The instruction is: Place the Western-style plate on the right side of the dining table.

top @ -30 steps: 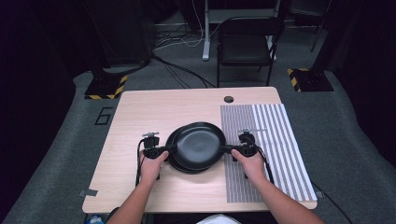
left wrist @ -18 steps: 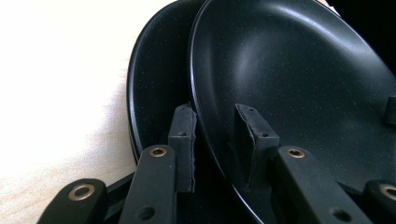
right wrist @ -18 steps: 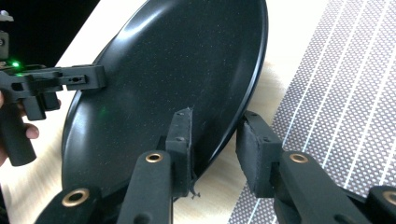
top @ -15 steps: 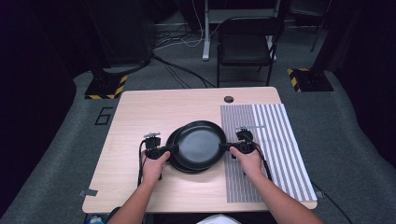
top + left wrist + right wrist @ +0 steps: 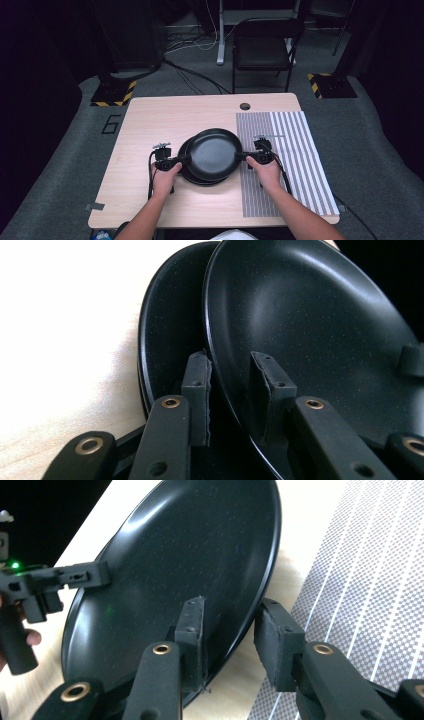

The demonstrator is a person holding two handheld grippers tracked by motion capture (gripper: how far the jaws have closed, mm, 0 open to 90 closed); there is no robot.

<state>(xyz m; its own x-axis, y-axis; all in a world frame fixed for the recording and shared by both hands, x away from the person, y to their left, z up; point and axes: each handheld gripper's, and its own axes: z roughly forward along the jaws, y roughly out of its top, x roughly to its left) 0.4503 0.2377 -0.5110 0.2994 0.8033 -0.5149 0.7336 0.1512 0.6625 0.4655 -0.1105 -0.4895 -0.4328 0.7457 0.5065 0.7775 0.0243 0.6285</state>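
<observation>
Top plate (image 5: pixel 214 152) lifted off lower plate (image 5: pixel 186 170) at worktop (image 5: pixel 150 125) centre. Left gripper (image 5: pixel 176 161) and right gripper (image 5: pixel 245 156) each straddle its rim, jaws spread, apparently ungripped. Judgement: transfer begun, placement pending.

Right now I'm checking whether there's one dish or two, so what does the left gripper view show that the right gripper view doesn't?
Left gripper view: a second black dish lies under the top dish, on pale bare wood. Right gripper view: a striped mat beside the dish, and the left gripper on the far rim. Both: each gripper's fingers straddle the top dish's rim, one either side; a gap shows at the right gripper.
</observation>
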